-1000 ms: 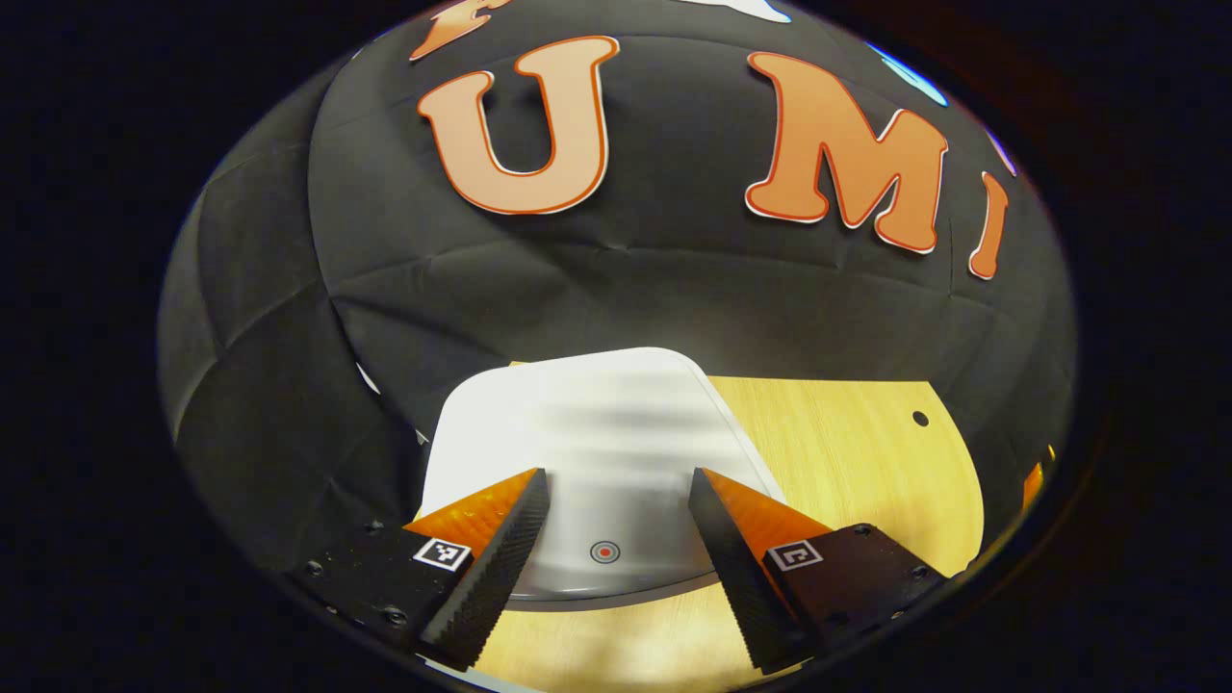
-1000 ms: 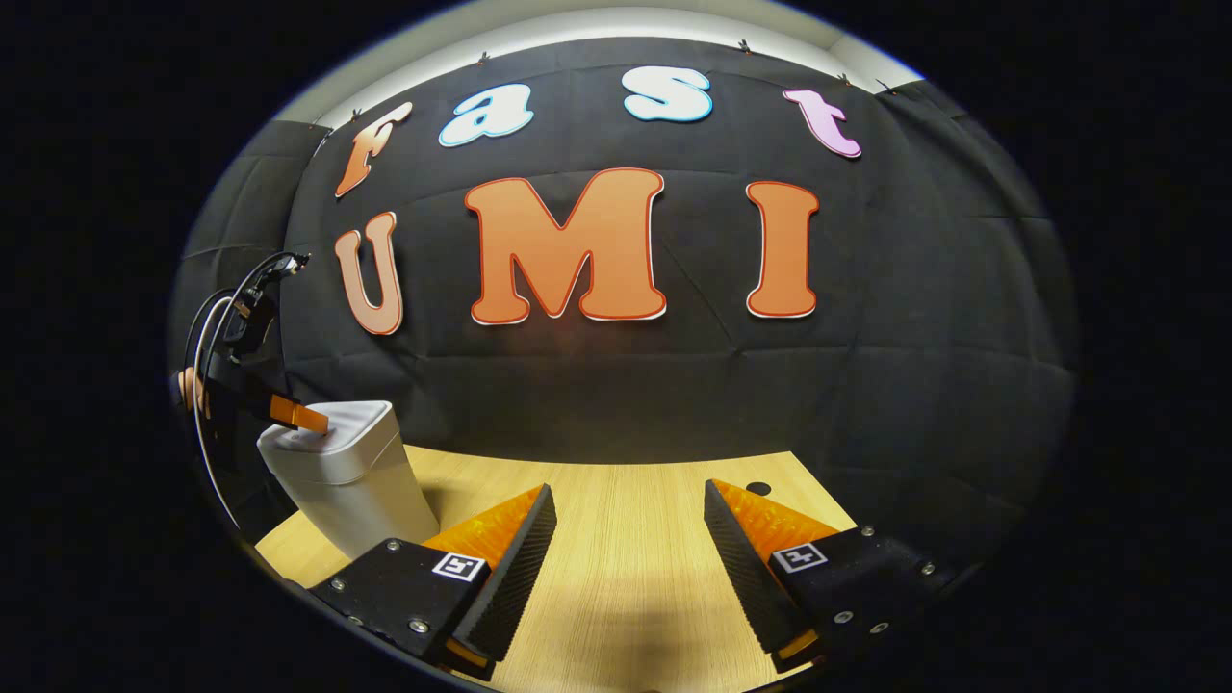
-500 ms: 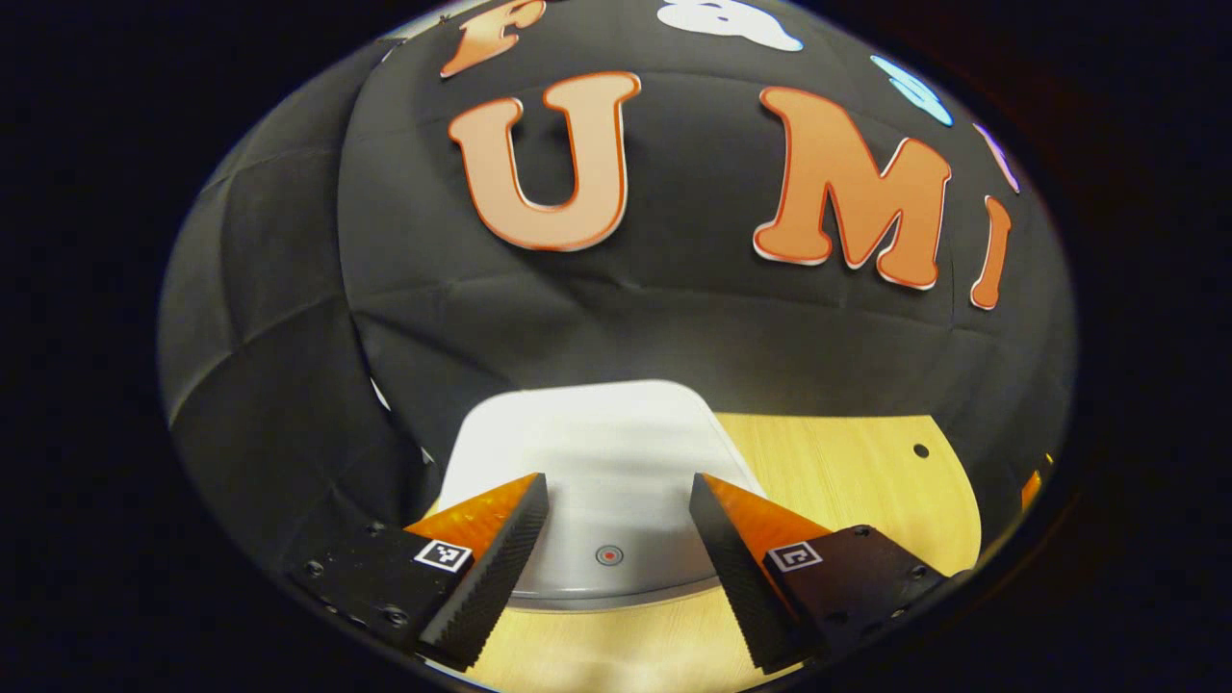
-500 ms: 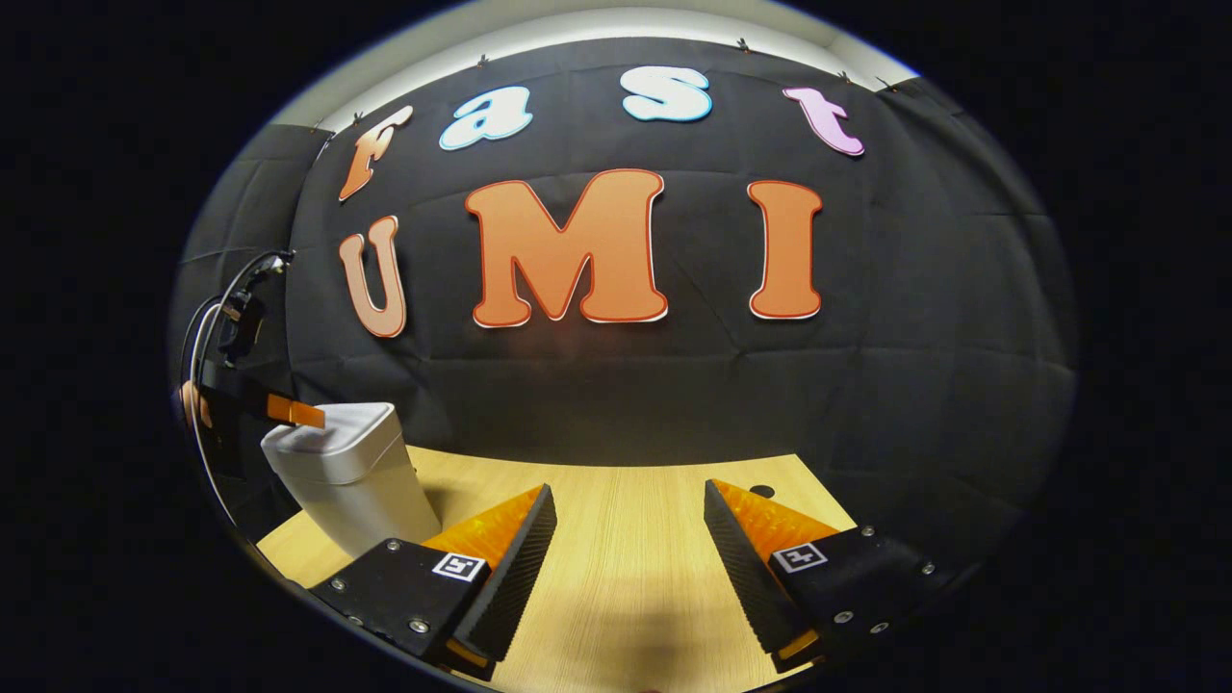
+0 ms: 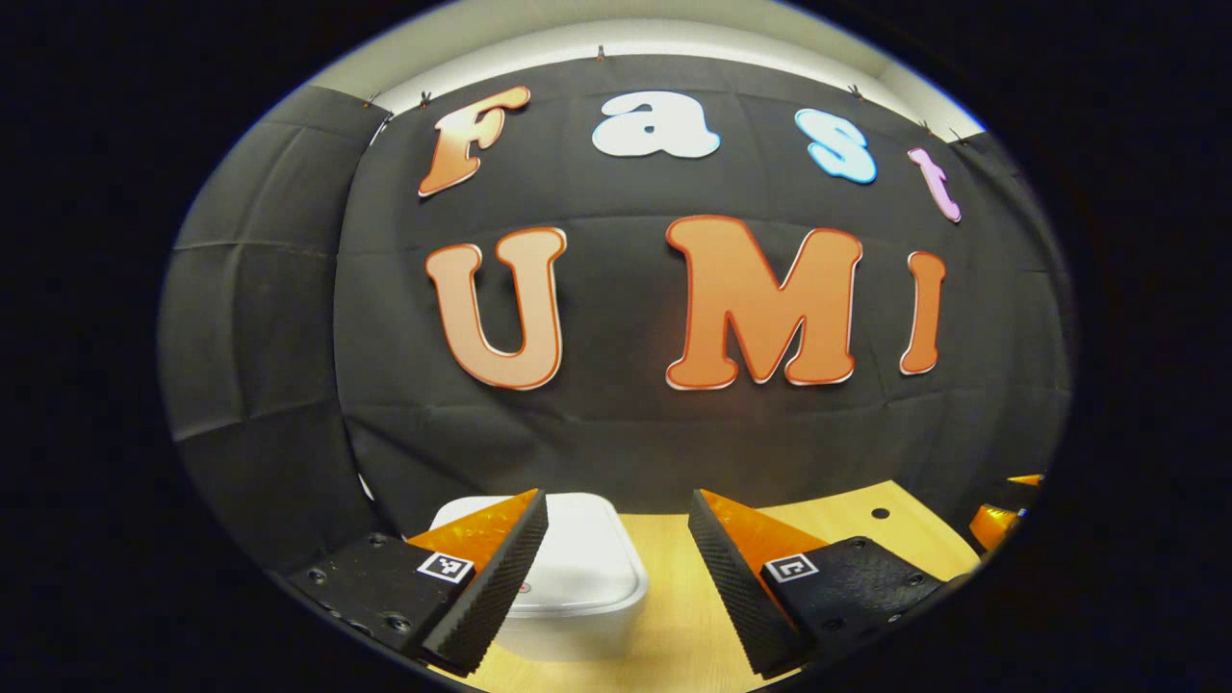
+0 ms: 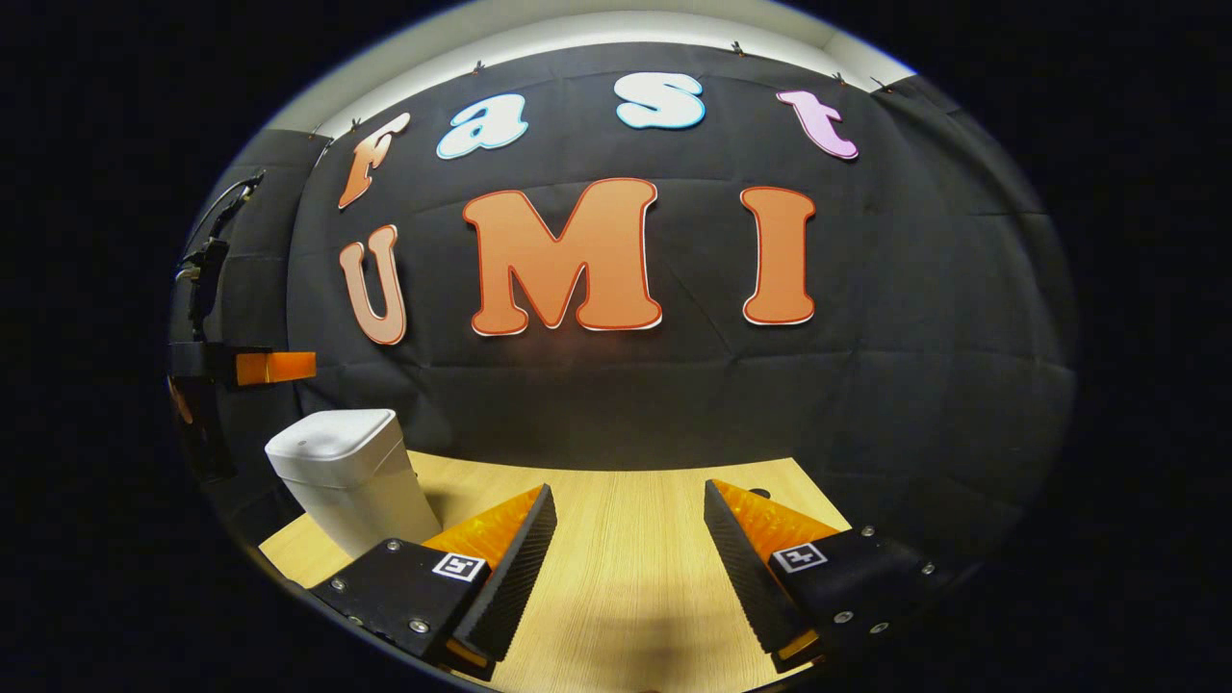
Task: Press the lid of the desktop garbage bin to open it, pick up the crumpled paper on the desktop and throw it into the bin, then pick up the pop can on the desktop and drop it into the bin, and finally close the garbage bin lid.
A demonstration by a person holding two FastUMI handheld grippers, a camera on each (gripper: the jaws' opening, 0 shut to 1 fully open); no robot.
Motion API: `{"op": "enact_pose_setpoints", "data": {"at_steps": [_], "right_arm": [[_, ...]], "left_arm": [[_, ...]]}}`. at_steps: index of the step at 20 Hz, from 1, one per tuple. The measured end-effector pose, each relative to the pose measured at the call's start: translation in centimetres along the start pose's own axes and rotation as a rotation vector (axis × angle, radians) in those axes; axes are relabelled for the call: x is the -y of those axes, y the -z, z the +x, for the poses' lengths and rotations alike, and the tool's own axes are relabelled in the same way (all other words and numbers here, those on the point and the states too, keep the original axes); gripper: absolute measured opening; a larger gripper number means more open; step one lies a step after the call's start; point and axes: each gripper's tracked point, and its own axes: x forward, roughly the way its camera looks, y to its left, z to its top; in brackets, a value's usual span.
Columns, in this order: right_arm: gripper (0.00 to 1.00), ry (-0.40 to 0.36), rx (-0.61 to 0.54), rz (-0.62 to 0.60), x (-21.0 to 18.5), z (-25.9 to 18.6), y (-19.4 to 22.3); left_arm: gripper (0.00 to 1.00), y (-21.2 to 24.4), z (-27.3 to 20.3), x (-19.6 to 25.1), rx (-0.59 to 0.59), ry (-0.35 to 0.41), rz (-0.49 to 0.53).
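Your left gripper (image 5: pixel 616 544) is holding its fingers spread and empty, having lifted off the bin (image 5: pixel 577 577), now sitting low between them, lid shut. Your right gripper (image 6: pixel 626 544) is hovering released over bare bench (image 6: pixel 626 597); closing looks done.

No readable text on anything here.

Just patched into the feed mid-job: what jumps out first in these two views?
The white plastic desktop bin, lid shut, stands at the back left of the light wooden desktop against the black cloth wall. The left gripper is open and hangs above the bin; the right gripper view shows it higher than the lid, apart from it. The right gripper is open over bare wood.
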Motion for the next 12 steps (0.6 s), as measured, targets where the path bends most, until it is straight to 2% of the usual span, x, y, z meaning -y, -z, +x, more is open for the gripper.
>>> {"op": "enact_pose_setpoints", "data": {"at_steps": [6, 12], "right_arm": [[0.92, 0.003, -0.002, -0.004, 0.5, -1.0, 0.1], [0.93, 0.012, 0.016, 0.012, 1.2, -2.2, -0.3]], "left_arm": [[0.95, -4.3, -4.4, 5.1, 0.196, 0.041, -0.003], [0.94, -3.3, -7.5, 8.7, 0.249, 0.082, -0.048]]}}
